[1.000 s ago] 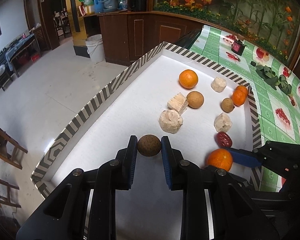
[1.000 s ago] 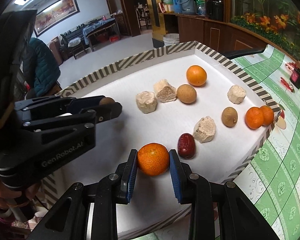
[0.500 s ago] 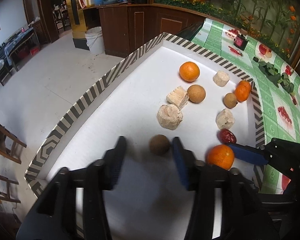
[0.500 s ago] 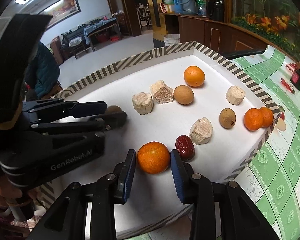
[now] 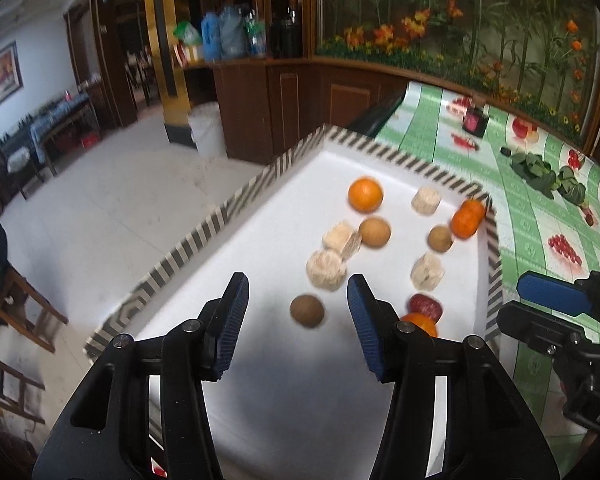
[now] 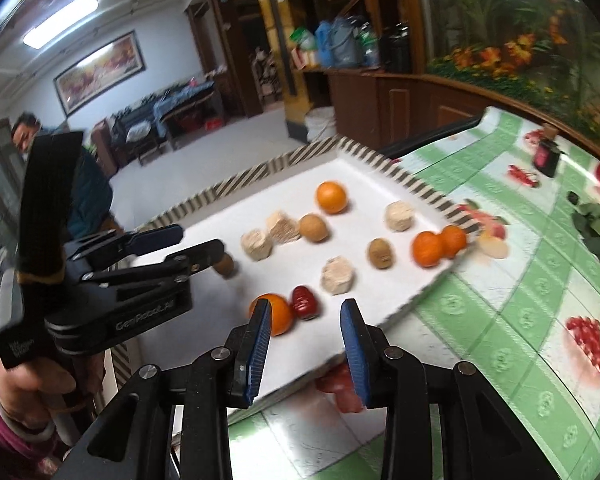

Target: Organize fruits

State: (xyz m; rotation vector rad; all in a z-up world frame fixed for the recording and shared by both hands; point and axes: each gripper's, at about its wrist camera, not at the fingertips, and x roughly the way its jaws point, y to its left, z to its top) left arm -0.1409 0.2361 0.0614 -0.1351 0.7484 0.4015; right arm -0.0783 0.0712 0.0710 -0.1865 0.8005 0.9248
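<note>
Two tools hang over a white tray (image 5: 260,216) with a striped rim, set on a worktop (image 6: 512,300) under a green fruit-print cloth. The left tool (image 5: 296,312) stands open, its blue pads clear of a small brown fruit (image 5: 307,311) that lies on the tray between and just beyond them. The right tool (image 6: 304,332) is also parted and grips nothing; an orange (image 6: 275,314) sits at its 11 o'clock, partly behind the left pad, touching a red date (image 6: 306,303).

The left wrist view shows that orange (image 5: 418,322) only as a sliver behind its own right finger, with the date (image 5: 425,306) above it, and the right tool's blue pad (image 5: 552,298) off the tray at 3 o'clock. The right wrist view shows what the other cannot: the whole left tool (image 6: 176,248) from the side, a hand (image 6: 28,392) in a magenta sleeve holding it, and a seated person (image 6: 80,184) at 9 o'clock.

Both views show the far fruit: a single orange (image 6: 331,197), a tan round fruit (image 6: 313,227), another brown one (image 6: 381,253), two touching oranges (image 6: 438,244) by the rim, and four pale crumbly blocks (image 6: 337,275).
</note>
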